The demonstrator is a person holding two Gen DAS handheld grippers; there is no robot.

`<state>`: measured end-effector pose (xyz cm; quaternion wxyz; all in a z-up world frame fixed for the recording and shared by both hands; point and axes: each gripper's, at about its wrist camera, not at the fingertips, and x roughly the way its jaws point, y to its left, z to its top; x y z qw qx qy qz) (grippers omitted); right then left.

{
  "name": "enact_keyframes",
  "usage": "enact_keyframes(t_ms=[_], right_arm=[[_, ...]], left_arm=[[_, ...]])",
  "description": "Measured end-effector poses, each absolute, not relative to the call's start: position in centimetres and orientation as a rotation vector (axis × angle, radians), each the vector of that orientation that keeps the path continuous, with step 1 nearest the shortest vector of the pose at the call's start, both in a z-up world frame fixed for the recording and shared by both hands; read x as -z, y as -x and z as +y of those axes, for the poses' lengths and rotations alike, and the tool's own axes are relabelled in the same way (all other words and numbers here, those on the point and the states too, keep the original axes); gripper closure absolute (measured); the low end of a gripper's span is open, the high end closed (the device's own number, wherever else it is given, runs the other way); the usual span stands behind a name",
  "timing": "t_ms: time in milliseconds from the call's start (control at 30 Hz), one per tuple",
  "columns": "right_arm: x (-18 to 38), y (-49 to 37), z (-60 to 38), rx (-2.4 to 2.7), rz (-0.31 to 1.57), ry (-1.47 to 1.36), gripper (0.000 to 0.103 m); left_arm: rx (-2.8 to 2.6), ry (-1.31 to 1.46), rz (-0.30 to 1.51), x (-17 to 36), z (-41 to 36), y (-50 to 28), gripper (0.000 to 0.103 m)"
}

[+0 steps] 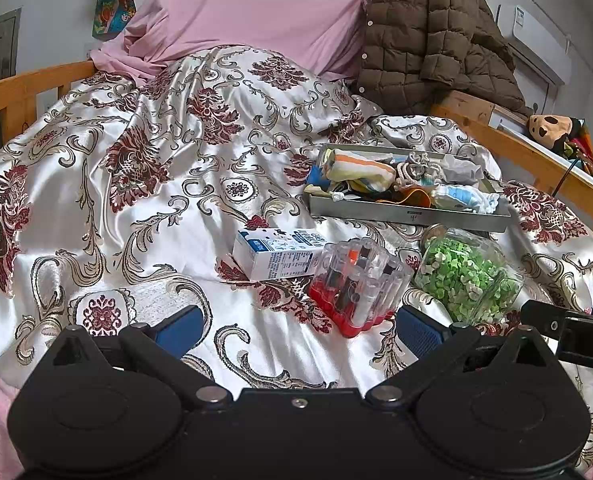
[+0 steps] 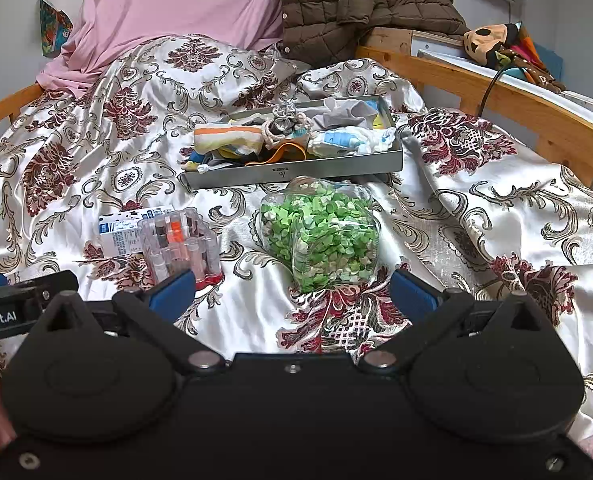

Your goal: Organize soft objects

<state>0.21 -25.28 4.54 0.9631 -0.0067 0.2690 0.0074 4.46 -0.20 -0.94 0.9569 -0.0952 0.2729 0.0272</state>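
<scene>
Right tongs (image 2: 292,292): jaws wide apart, empty, above bedspread (image 2: 476,208) | Jar of green pieces (image 2: 320,232): just ahead | Metal tray (image 2: 296,168): beyond, held soft cloth items (image 2: 224,138)

- The tray (image 2: 292,172) sits on the bed cover (image 2: 476,208).
- Soft things (image 2: 224,138) lie in the tray.
- The jar (image 2: 320,232) lies in front of the tray.
- The clear box (image 2: 180,244) is left of the jar, in front of the tray.
- The carton (image 2: 120,230) lies just behind that box.
- The coat (image 2: 360,4) is far behind the tray.
</scene>
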Motion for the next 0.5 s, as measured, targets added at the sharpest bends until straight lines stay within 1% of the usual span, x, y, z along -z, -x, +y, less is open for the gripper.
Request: enact_keyframes(t_ms=[500], right_arm=[[-4.41,-0.25,-25.42,-0.016,0.548,0.015,0.001]], left_arm=[[-0.055,0.192,0.555,0.90,-0.19,-4.47,0.001]])
